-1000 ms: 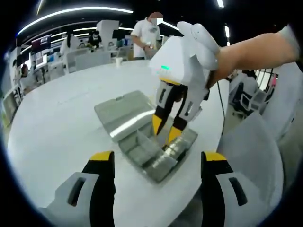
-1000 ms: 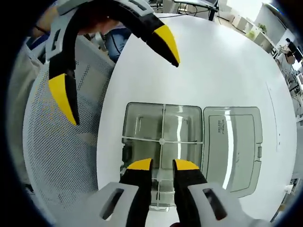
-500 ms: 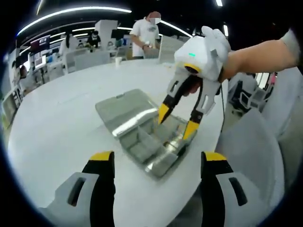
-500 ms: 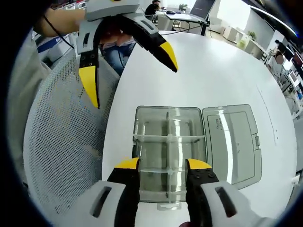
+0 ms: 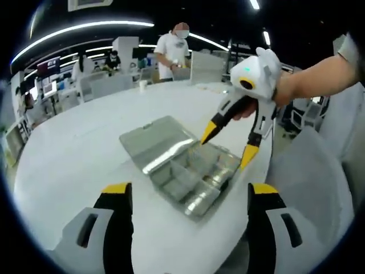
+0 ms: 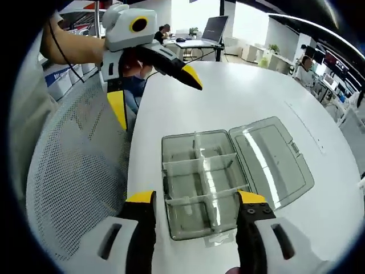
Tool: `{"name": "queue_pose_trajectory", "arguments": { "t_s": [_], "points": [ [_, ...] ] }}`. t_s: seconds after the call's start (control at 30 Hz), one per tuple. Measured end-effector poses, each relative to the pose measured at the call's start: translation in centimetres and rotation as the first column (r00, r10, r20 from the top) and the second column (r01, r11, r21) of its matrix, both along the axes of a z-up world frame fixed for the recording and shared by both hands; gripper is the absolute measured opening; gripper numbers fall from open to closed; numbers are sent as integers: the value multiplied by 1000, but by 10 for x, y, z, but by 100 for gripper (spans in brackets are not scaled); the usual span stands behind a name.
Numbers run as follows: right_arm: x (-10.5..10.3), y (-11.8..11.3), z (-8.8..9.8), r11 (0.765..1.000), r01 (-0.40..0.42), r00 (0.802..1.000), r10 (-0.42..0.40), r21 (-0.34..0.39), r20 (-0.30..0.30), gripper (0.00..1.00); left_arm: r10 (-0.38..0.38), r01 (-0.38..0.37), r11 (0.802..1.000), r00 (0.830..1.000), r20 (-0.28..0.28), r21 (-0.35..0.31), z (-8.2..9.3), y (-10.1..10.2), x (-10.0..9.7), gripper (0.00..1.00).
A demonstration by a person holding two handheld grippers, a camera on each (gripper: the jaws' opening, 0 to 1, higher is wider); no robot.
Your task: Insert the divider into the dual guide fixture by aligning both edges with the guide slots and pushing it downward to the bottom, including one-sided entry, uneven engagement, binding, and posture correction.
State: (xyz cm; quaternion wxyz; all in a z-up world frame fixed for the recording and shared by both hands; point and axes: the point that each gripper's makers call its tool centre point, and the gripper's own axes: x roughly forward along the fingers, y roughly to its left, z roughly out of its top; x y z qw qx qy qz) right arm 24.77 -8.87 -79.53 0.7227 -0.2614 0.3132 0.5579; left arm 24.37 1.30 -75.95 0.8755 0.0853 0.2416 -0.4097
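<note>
A clear grey compartment box (image 6: 185,214) lies on the white table (image 6: 239,97) with its lid (image 6: 271,160) folded open flat beside it. Clear dividers (image 6: 204,182) stand inside and cross each other, splitting the box into several cells. My right gripper (image 6: 195,200) hovers open above the near end of the box, holding nothing. In the left gripper view it (image 5: 228,146) hangs open over the far side of the box (image 5: 197,200). My left gripper (image 5: 189,191) is open and well back from the box. In the right gripper view it (image 6: 154,97) shows open at the upper left.
The box sits close to the table's curved edge (image 6: 132,142). A white mesh chair (image 6: 74,188) stands just beyond that edge. A person (image 5: 175,45) stands past the far side of the table, among desks and chairs.
My right gripper has opened from nearly shut over the centre divider and lifted away from the box. The left gripper has drawn back a little.
</note>
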Motion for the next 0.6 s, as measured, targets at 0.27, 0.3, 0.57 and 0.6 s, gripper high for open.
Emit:
{"name": "queue_pose_trajectory", "arguments": {
  "t_s": [0.27,0.3,0.57,0.6],
  "points": [
    [-9,-16,8,984,141,990,-142,109,3,75,20,-20,1000,999,30,15,4,2,-5,99],
    [-9,-19,10,980,160,987,-162,116,8,78,25,-25,1000,999,27,9,4,1,-5,99],
    [-22,-39,29,923,334,941,-338,191,-10,89,86,-86,996,995,43,-1,15,5,-12,99],
    [-24,-43,33,913,356,932,-361,199,-10,91,102,-101,995,994,42,-11,18,6,-13,99]
  ]
}}
